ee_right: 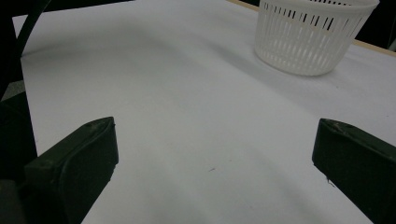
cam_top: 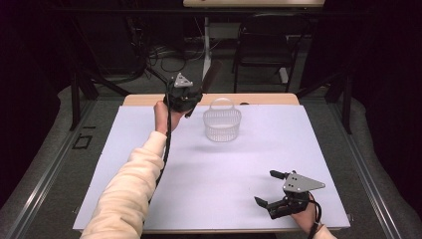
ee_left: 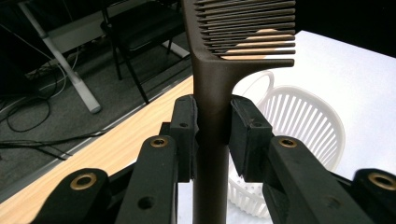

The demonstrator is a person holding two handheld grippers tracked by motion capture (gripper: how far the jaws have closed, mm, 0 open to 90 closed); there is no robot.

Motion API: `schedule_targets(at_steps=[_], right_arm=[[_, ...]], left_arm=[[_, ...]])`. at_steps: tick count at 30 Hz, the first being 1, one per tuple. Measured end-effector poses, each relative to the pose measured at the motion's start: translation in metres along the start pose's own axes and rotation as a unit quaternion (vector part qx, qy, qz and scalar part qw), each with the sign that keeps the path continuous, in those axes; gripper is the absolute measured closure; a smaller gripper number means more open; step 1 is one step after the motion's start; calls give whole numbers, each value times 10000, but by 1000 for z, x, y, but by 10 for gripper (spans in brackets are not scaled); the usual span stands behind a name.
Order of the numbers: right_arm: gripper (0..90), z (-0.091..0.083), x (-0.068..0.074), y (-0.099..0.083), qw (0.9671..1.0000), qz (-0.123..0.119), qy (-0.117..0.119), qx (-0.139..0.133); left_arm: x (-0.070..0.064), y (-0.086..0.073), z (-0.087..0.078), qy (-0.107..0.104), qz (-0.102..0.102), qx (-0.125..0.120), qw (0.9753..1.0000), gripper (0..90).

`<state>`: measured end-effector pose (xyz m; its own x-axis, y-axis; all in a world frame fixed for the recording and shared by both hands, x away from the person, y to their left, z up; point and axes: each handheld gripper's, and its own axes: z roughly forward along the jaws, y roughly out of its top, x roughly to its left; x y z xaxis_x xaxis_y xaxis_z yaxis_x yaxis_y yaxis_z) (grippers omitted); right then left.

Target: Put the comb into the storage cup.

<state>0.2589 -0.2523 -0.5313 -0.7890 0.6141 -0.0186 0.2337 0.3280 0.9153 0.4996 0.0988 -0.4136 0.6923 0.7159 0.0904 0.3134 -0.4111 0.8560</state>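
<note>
We wear a cream long sleeve (cam_top: 130, 186) on the left arm. Both our grippers, the left gripper (cam_top: 186, 99) and the right gripper (cam_top: 272, 190), are black with brass-ringed screw holes, each topped by a grey three-cornered plate. A black cable (cam_top: 166, 142) trails from the left one.

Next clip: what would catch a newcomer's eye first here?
A dark brown comb, clamped by its handle in the left tongs, raised at the table's far edge just left of the white slatted basket. The right tongs rest wide open near the front right of the white table sheet.
</note>
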Motion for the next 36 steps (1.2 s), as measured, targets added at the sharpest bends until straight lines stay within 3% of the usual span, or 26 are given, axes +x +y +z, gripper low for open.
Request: schedule_targets(at_steps=[36], right_arm=[[0,0,0,0,10000,-7,8,-11]], left_arm=[[-10,15,6,72,43,-266,9996,724]])
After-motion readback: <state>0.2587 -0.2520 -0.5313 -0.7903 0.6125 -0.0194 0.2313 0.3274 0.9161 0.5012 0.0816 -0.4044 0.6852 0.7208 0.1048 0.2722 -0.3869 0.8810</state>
